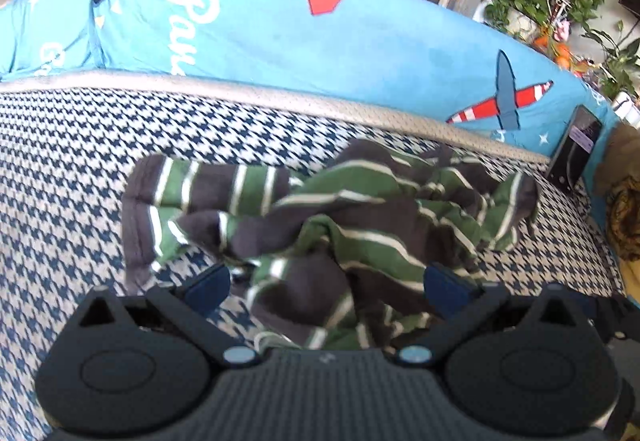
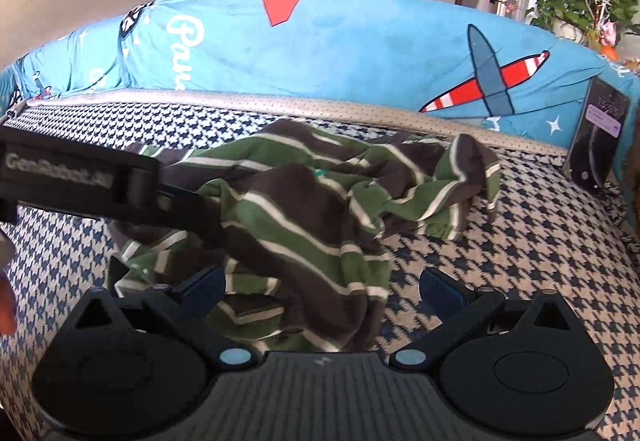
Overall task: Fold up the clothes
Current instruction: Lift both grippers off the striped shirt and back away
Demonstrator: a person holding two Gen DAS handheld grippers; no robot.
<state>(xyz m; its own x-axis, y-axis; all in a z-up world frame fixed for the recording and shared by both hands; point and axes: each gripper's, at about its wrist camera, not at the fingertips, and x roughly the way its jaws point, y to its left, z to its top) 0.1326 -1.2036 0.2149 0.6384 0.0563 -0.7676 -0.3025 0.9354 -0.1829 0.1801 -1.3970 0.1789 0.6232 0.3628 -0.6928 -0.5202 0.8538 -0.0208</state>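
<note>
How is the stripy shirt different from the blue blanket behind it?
The stripy shirt is green and brown with thin white lines; the blue blanket is bright blue with a red-and-white plane and white writing. The shirt lies crumpled in a heap on the checked seat; the blanket is spread smooth over the backrest. The shirt looks much smaller. Both are soft cloth.

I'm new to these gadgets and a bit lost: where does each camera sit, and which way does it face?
Left wrist: on the left gripper, facing along its open jaws at the crumpled striped shirt.
Right wrist: on the right gripper, jaws open, facing the same shirt; the left gripper reaches in from the left.
Shared: shirt, houndstooth cover, blue blanket, phone.
</note>
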